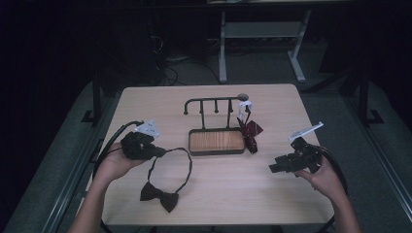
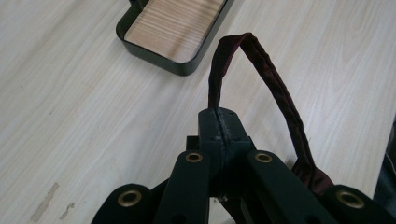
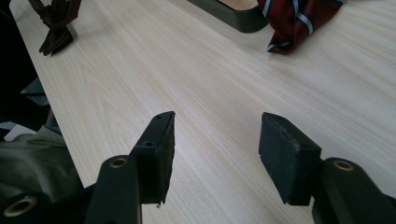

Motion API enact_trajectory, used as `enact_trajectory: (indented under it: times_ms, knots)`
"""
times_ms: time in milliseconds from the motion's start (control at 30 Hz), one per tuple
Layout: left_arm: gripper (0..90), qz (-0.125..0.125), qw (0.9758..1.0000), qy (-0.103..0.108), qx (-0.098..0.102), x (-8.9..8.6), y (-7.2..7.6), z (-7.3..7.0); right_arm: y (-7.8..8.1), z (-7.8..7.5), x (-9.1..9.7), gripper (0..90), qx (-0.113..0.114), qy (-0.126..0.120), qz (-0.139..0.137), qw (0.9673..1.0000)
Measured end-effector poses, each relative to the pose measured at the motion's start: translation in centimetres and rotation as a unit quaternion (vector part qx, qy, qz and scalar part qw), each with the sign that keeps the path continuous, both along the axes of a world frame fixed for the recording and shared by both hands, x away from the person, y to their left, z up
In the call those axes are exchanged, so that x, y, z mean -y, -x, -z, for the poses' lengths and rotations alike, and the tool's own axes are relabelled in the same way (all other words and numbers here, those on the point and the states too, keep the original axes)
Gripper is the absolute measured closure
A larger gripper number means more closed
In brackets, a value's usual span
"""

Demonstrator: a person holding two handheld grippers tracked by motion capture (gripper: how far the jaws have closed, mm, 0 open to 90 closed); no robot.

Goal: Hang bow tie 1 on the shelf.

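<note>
- Dark maroon cloth makes up the bow tie [image 1: 160, 195], which lies on the near left part of the tabletop [image 1: 233, 194], with its knot nearest the person.
- Its neck strap [image 1: 184, 167] runs up from the knot in a long loop towards the left tongs [image 1: 158, 152]; in the left gripper view the strap [image 2: 280, 98] arches up off the wood in a narrow hoop.
- The left tongs [image 2: 219, 126] are pressed together on one end of that strap, the two pads meeting with the cloth pinched between them.
- The person's left hand [image 1: 114, 165] carries these tongs above the left side of the tabletop, a cable trailing off behind.
- Just beyond the loop stands a small rack [image 1: 216, 141]: a dark tray with a wooden floor and a black rail of pegs rising behind it.
- A red striped bow tie [image 1: 250, 132] hangs from the right end of the rail, its lower part resting beside the tray's right edge.
- The right tongs [image 1: 273, 168] sit well apart from all this, held low near the right edge by the right hand [image 1: 323, 177].
- Their jaws stand spread, with bare wood between them in the right gripper view [image 3: 215, 154].
</note>
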State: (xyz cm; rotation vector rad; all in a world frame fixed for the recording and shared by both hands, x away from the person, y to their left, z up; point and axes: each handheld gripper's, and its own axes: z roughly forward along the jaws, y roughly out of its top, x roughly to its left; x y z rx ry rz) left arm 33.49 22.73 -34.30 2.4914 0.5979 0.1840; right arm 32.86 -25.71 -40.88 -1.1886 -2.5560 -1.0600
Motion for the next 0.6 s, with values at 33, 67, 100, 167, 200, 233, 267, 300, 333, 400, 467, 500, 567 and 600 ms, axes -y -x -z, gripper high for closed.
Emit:
enact_trajectory:
  times_ms: [33,67,100,167,200,233,267,300,333,400,467,500,567,600]
  knots:
    - [90.0,0.0,1.0,0.001,0.002,0.0,0.1,-0.2,0.0,0.0,0.0,45.4,-0.001,0.0,0.001,1.0]
    - [90.0,0.0,1.0,0.002,0.002,0.0,0.1,-0.2,0.1,-0.1,0.0,45.4,0.001,0.001,0.001,1.0]
    - [90.0,-0.001,1.0,0.004,0.003,0.0,0.1,-0.4,0.1,-0.1,0.0,45.4,0.001,-0.001,0.001,1.0]
    - [90.0,0.001,1.0,0.002,0.005,0.0,0.1,-0.6,0.1,-0.2,0.0,45.4,0.003,0.0,0.001,1.0]
    - [90.0,0.0,1.0,0.004,0.005,0.0,0.1,-0.7,0.1,-0.3,0.1,45.4,0.003,-0.001,0.002,1.0]
    - [90.0,0.002,1.0,0.002,0.006,0.0,0.1,-0.8,0.2,-0.3,0.1,45.4,0.003,-0.001,0.002,1.0]
    - [90.0,0.003,1.0,0.002,0.007,0.1,0.1,-1.0,0.2,-0.4,0.1,45.4,0.003,-0.001,0.002,1.0]
    - [90.0,0.002,1.0,0.003,0.007,0.1,0.1,-1.1,0.2,-0.4,0.1,45.4,0.002,-0.001,0.002,1.0]
    - [90.0,0.005,0.9999,0.004,0.009,0.1,0.1,-1.2,0.2,-0.4,0.1,45.4,0.002,-0.001,0.002,1.0]
    - [90.0,0.005,0.9999,0.005,0.01,0.2,0.0,-1.5,0.2,-0.4,0.1,45.4,0.002,-0.001,0.003,1.0]
    - [90.0,0.005,0.9999,0.005,0.012,0.2,0.0,-1.8,0.2,-0.4,0.1,45.4,0.003,-0.001,0.002,1.0]
    - [90.0,0.005,0.9999,0.007,0.011,0.2,0.0,-2.0,0.2,-0.4,0.1,45.4,0.003,0.0,0.002,1.0]
    - [90.0,0.007,0.9998,0.008,0.013,0.3,-0.1,-2.3,0.2,-0.4,0.1,45.4,0.004,0.0,0.001,1.0]
    - [90.0,0.008,0.9998,0.008,0.014,0.4,-0.2,-2.4,0.2,-0.4,0.1,45.4,0.005,0.0,0.001,1.0]
